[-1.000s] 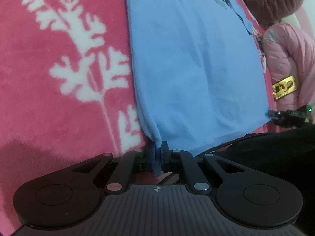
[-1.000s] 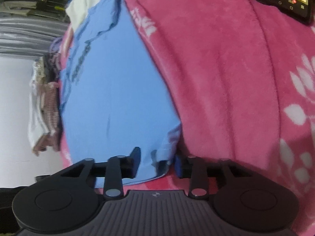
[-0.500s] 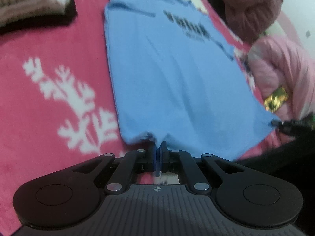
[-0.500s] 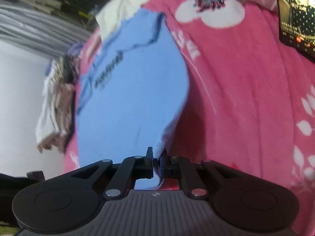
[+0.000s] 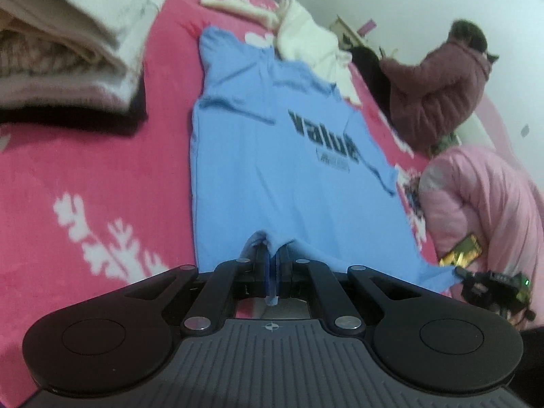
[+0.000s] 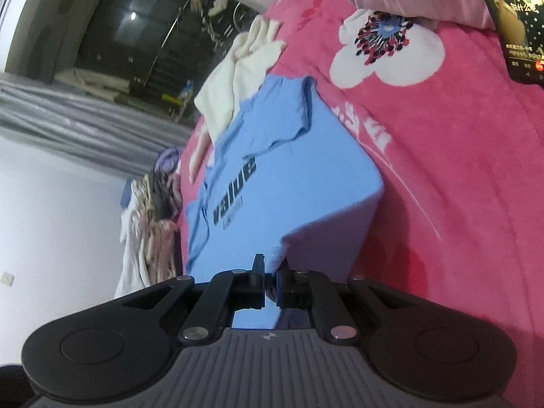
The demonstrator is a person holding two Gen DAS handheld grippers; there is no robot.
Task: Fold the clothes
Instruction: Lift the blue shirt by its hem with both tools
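Pink floral bedding (image 5: 68,156) covers a bed where a blue T-shirt (image 5: 272,176) lies face up, its black "value" print showing. Its long axis runs from the near hem to the far collar, which points away from both tools. At the hem's near left corner, the left gripper (image 5: 272,265) is clamped on the cloth; the right gripper (image 6: 270,284) pinches the near right corner, lifted off the bed. Folding likely means carrying the hem toward the collar.
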